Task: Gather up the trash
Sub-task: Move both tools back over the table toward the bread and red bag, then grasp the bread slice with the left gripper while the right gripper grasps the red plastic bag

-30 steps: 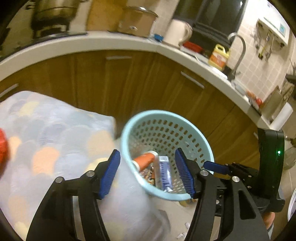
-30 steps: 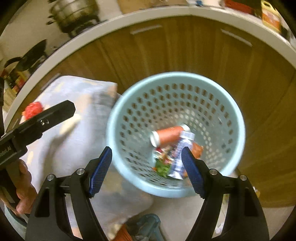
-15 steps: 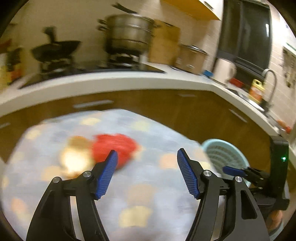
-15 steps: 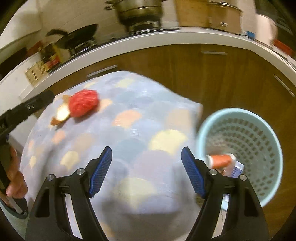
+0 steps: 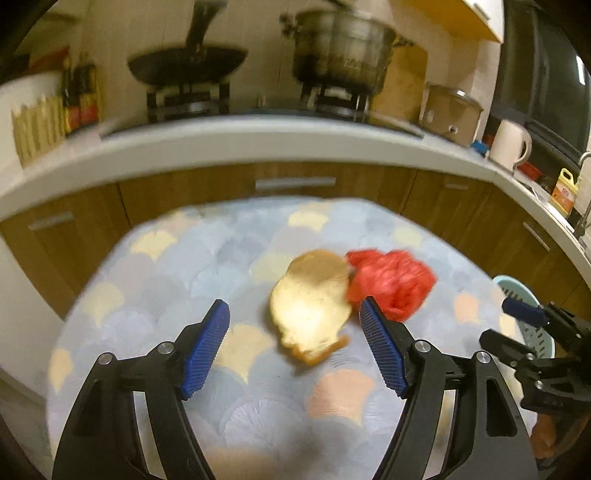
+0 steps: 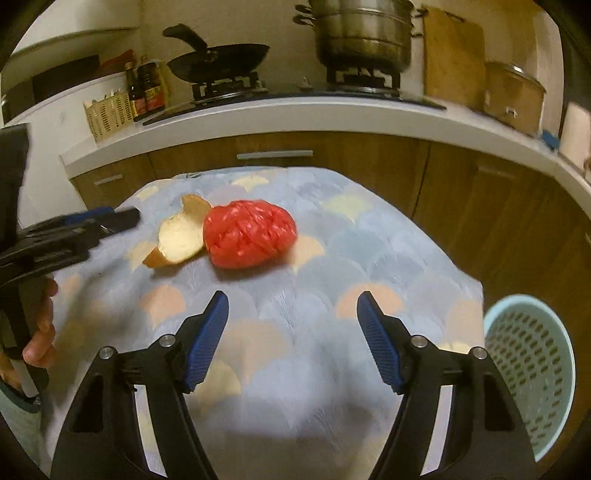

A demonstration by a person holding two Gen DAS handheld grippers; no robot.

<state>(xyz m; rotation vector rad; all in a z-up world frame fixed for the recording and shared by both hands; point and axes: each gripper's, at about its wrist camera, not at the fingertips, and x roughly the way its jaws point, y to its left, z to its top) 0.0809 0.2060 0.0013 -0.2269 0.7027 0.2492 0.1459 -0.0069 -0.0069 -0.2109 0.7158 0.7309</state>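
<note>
Both grippers hover with jaws spread and empty: the left gripper [image 5: 293,341] just short of the bread piece [image 5: 310,304], the right gripper [image 6: 291,334] over bare tablecloth [image 6: 369,236]. The crumpled red bag [image 6: 249,238] touches the bread. Only the right view shows the blue basket's [image 6: 532,365] hollow.

On the desk [image 6: 369,258]: peel [image 6: 181,236] touching bag [image 6: 251,234], peel to the left. Off the desk's right edge, lower down: basket [image 6: 532,365]. Behind the desk: counter [image 6: 295,114] carrying pan [image 6: 221,61] left, pot [image 6: 364,35] right.
</note>
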